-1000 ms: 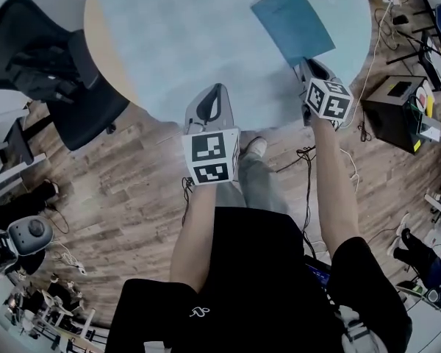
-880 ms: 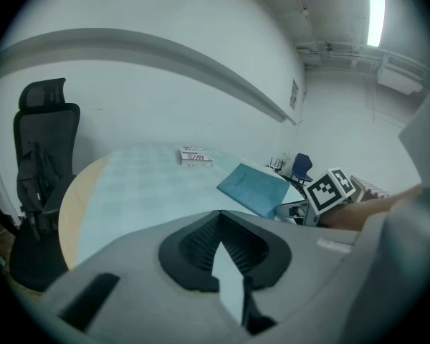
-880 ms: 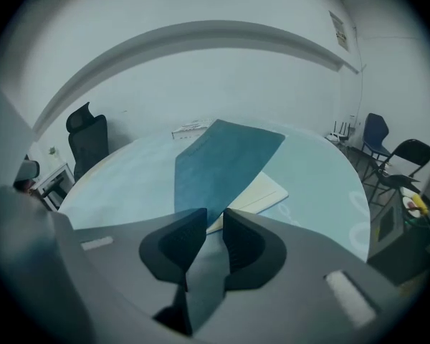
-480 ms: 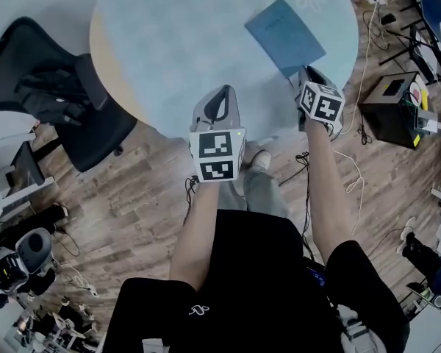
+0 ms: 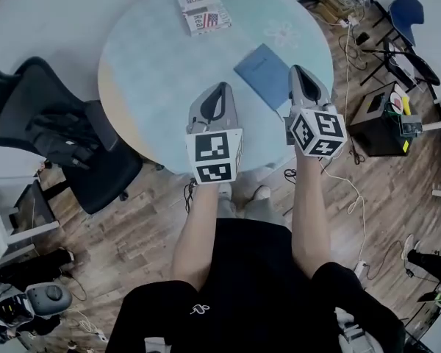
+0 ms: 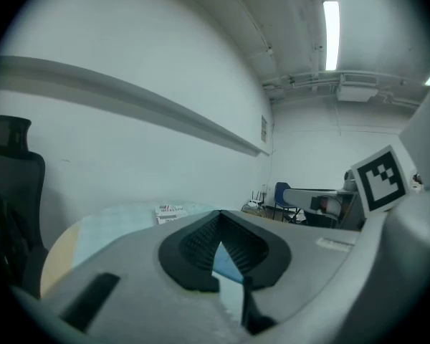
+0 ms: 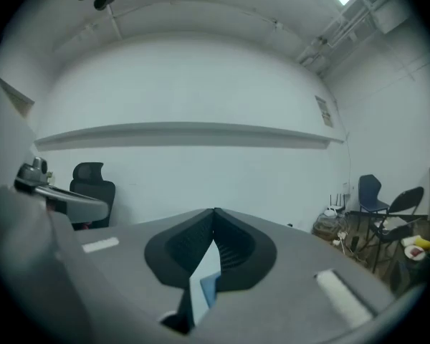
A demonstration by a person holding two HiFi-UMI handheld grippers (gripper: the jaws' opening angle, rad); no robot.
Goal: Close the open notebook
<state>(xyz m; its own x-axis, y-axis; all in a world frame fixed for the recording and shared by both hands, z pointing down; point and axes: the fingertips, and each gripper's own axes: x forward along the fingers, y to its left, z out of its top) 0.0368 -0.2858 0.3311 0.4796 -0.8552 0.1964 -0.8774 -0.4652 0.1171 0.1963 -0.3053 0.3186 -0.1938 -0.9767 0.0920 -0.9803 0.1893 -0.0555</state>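
**Blue notebook [image 5: 264,74] lies shut; both grippers are up off the table**

A second ago the right gripper [image 5: 297,70] had its tips at the near corner of the notebook, low over the tabletop, and the left gripper [image 5: 220,88] hung at the table's near edge. Now both are held higher and nearly level, side by side in front of the person. The right one's jaws, which were parted a moment back, are pressed together with nothing between them. The left one's jaws also meet at the tip and grip nothing.

The head view has pulled away too. The whole round table [image 5: 154,72] now fits in it, and a magazine [image 5: 203,12] with a flag print has come into sight at the far side. The notebook has kept its place and its slant. It lies closed and flat, cover up, on the right part of the top, well apart from the magazine.

The tabletop is pale blue with a light wood rim. A black office chair [image 5: 62,134] stands at its left on a plank floor [image 5: 143,226]. To the right are a black box [image 5: 375,120], loose cables [image 5: 345,190] and, farther back, a blue chair [image 5: 409,9]. The gripper views show a plain white wall with a long ledge.
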